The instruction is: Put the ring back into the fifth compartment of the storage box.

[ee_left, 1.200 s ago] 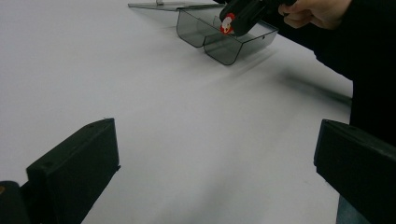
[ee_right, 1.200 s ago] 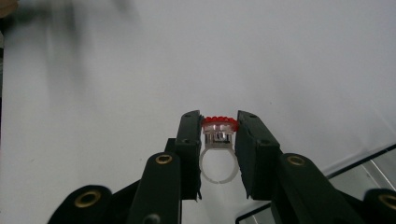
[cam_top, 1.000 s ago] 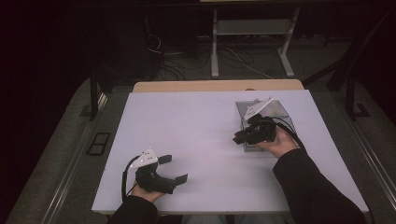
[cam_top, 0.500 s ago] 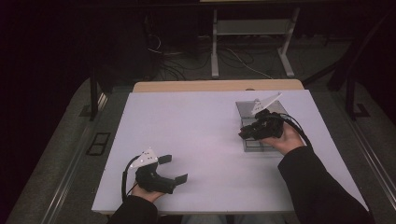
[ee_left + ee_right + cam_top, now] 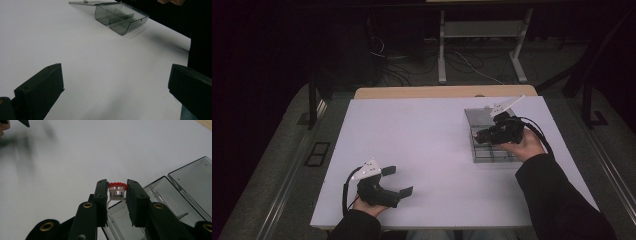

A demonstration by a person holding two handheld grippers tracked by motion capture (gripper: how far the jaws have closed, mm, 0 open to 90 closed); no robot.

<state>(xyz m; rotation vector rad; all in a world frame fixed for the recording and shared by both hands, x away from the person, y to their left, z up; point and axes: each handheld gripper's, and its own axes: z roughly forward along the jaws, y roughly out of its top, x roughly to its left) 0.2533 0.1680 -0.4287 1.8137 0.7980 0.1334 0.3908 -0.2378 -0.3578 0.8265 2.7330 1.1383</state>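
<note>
My right gripper [image 5: 117,191] is shut on a small ring-like piece with a red beaded top [image 5: 117,185] and a clear body. In the high view the right gripper [image 5: 483,135] hovers over a smoky clear compartment box [image 5: 492,156] at the table's right. The box [image 5: 167,192] lies open below the jaws, its lid [image 5: 192,176] folded back flat. My left gripper [image 5: 399,180] rests near the table's front edge, jaws wide open with nothing between them. In the left gripper view, the left gripper [image 5: 115,82] faces the box [image 5: 125,21] across bare table.
The white tabletop [image 5: 422,135] has a wooden strip [image 5: 442,92] along its far edge. Beyond it, a desk frame and cables [image 5: 452,60] stand on the dark floor. A dark sleeve [image 5: 557,200] comes in from the bottom right.
My right gripper has drifted a little right and away, rising slightly over the box with the red-topped piece still held. The left gripper has stayed put.
</note>
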